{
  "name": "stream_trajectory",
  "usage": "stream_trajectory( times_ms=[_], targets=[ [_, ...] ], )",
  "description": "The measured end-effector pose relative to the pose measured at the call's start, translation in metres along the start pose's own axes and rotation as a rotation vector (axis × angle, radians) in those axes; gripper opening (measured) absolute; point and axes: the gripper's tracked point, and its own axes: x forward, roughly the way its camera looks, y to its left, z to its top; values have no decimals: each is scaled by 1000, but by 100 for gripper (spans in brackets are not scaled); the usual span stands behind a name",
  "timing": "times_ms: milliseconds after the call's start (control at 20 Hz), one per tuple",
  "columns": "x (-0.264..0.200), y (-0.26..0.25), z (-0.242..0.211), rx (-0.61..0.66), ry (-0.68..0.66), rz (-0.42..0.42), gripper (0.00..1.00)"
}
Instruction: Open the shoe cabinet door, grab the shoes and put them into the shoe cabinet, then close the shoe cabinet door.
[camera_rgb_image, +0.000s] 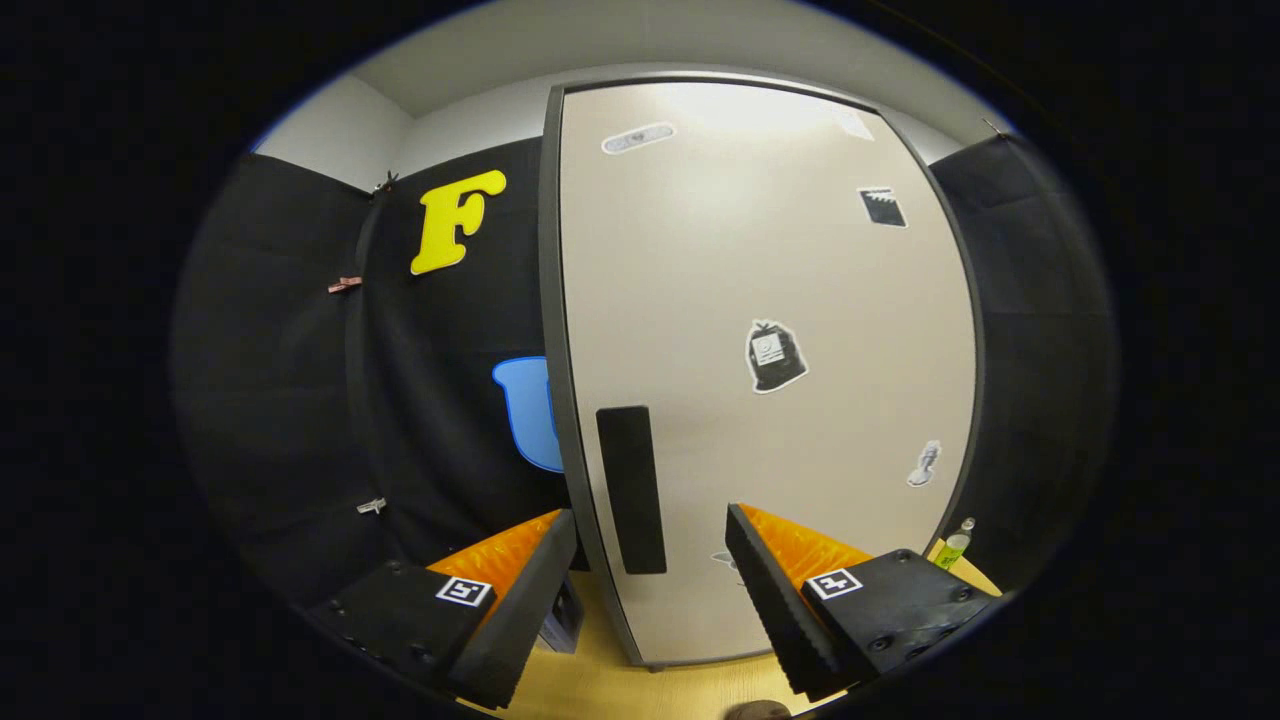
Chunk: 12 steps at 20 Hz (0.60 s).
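A tall pale shoe cabinet door (760, 380) stands closed just ahead; the gripper (650, 555) is spread wide and holds nothing, its fingers either side of the dark vertical handle (631, 490), seemingly lined up to pull it open.

Shut cabinet door (760, 300) blocks the spread tongs (650, 560) ahead.

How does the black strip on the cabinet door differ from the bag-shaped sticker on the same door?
The black strip is a tall, plain rectangle, while the bag-shaped sticker is small, irregular and white-outlined. The strip sits low near the door's left edge, just beyond the open gripper; the sticker sits higher, mid-door. Both are dark and lie on the shut cabinet door.
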Motion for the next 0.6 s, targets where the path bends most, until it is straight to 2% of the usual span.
stream_trajectory(
  times_ms=[250, 400, 600],
  targets=[
    [41, -2, -11, 0, 16, -22, 96],
    [50, -6, -10, -2, 11, -43, 83],
    [49, -8, -7, -17, -8, -64, 75]
  ],
)
